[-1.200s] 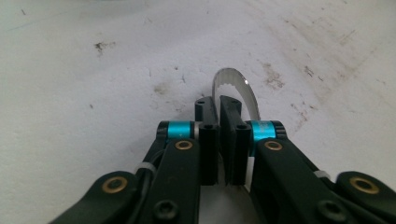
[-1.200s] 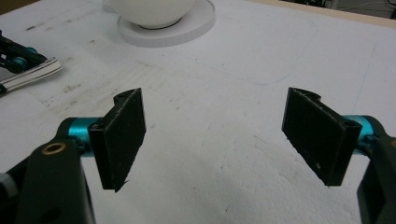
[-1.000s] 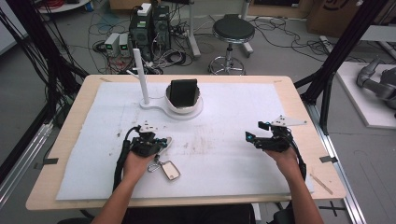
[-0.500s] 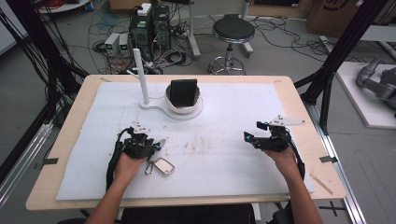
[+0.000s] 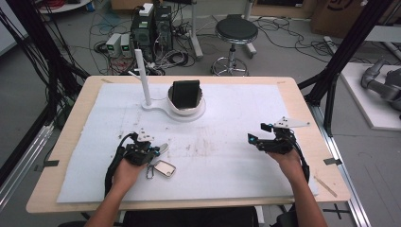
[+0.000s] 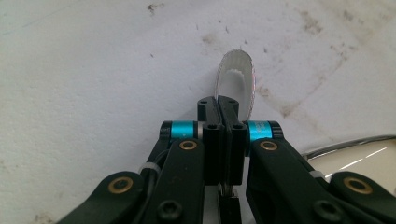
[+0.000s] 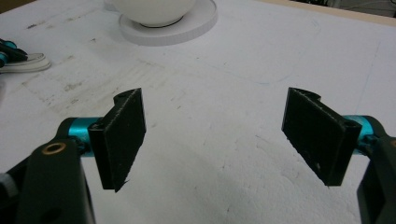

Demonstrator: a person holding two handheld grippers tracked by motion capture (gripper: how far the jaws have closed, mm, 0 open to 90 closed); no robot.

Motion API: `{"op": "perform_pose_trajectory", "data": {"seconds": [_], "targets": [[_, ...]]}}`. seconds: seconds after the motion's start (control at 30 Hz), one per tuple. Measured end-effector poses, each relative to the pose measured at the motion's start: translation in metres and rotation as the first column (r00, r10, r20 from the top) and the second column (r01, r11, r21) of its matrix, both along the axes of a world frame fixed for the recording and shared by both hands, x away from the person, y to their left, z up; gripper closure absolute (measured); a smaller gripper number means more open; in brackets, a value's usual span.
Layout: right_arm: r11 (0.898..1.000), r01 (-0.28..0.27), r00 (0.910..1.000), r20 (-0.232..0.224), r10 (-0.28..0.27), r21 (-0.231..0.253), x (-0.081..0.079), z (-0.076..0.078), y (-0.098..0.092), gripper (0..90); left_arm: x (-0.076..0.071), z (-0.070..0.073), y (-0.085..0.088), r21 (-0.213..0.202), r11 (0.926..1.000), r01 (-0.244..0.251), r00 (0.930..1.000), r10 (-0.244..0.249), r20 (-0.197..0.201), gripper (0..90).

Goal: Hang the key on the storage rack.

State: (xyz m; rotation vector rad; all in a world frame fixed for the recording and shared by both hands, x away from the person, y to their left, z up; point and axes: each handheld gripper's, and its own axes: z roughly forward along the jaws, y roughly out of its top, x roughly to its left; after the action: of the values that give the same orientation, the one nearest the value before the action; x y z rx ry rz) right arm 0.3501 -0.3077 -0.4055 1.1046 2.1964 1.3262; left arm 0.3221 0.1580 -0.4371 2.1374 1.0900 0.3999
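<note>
From above, the left gripper (image 5: 150, 150) sits low on the white mat (image 5: 227, 118), a keyring (image 5: 162, 168) just beside it; the right gripper (image 5: 261, 138) hovers well apart. In the left gripper view the jaws have just been closing and are pressed together on a thin white tag (image 6: 238, 84), perhaps plastic. In the right gripper view the jaws stand spread over bare mat.

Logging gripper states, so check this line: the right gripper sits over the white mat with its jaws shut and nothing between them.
One thing is wrong: the right gripper has its jaws open, not shut. They stand wide apart, as the right gripper view shows. The rest holds: it sits over the white mat with nothing between the jaws.
</note>
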Motion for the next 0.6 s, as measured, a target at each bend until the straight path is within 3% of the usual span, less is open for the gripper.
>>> {"op": "perform_pose_trajectory", "data": {"seconds": [0.07, 0.13, 0.2, 0.3, 0.47, 0.6], "targets": [[1.000, 0.003, 1.0000, 0.000, -0.003, 0.002, 0.000, 0.000, -0.001, 22.0, -0.001, 0.001, 0.006, -0.069, 0.9973, -0.024, 0.9996, 0.025, 0.010, 88.5], [1.000, 0.004, 1.0000, 0.004, -0.004, 0.005, 0.001, 0.000, -0.002, 22.0, -0.001, 0.005, 0.014, -0.137, 0.9896, -0.045, 0.9983, 0.050, 0.031, 88.5], [1.000, 0.006, 1.0000, 0.003, -0.006, 0.005, 0.001, 0.000, -0.002, 22.0, 0.000, 0.013, 0.021, -0.210, 0.9754, -0.066, 0.9955, 0.079, 0.052, 88.5], [1.000, 0.009, 1.0000, 0.002, -0.009, 0.008, 0.001, 0.000, -0.002, 22.0, 0.002, 0.029, 0.031, -0.270, 0.9593, -0.082, 0.9891, 0.111, 0.096, 88.6], [1.000, 0.006, 1.0000, 0.004, -0.006, 0.010, 0.001, 0.001, -0.002, 22.0, 0.008, 0.059, 0.045, -0.307, 0.9480, -0.083, 0.9739, 0.143, 0.176, 88.6], [1.000, 0.009, 0.9999, 0.004, -0.010, 0.011, 0.001, 0.001, -0.002, 22.0, 0.014, 0.084, 0.054, -0.329, 0.9408, -0.080, 0.9572, 0.165, 0.238, 88.6]]}}
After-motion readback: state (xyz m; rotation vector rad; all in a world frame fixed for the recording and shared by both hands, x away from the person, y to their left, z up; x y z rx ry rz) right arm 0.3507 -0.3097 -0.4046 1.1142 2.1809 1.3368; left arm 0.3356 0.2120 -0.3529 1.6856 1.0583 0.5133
